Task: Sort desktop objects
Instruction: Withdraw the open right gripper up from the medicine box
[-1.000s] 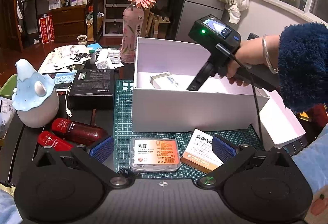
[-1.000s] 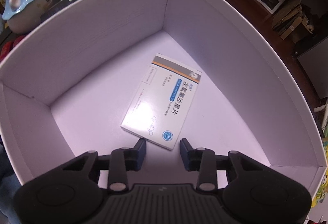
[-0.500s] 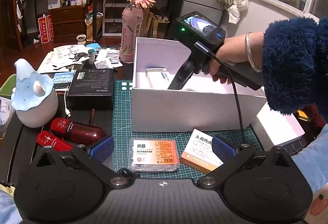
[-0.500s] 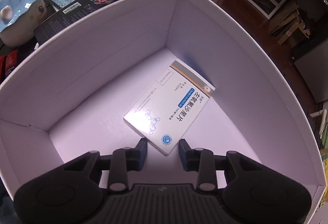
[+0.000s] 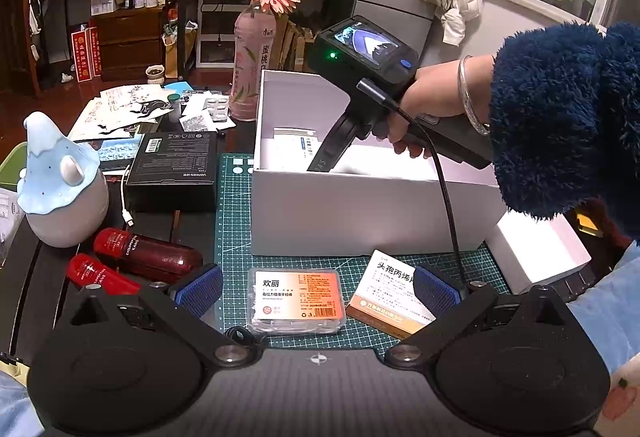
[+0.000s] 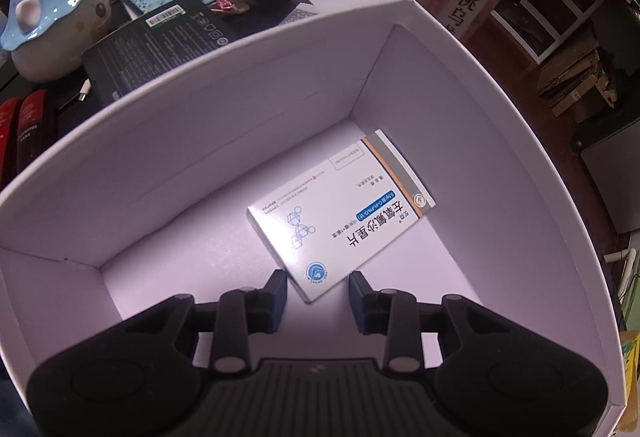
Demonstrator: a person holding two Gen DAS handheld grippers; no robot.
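A white medicine box (image 6: 340, 213) with an orange stripe lies flat on the floor of the open white box (image 6: 240, 109). My right gripper (image 6: 316, 291) hovers over its near corner, pointing steeply down, open, pads clear of it. In the left wrist view a hand in a blue fleece sleeve holds that gripper's body (image 5: 360, 53) over the white box (image 5: 360, 213). My left gripper (image 5: 318, 289) stands open low over the green mat. A clear plastic case (image 5: 296, 299) with an orange label lies between its fingers, and an orange-and-white medicine box (image 5: 386, 289) beside the right one.
Left of the white box stand a black carton (image 5: 172, 161), a blue ceramic figure (image 5: 60, 177) and two red tubes (image 5: 148, 253). A pink bottle with a flower (image 5: 252, 77) is behind it, the white lid (image 5: 536, 249) to its right. Papers litter the back left.
My right gripper has shifted leftward over the white box, as the left wrist view shows; its jaws stay the same. The left gripper has not moved.
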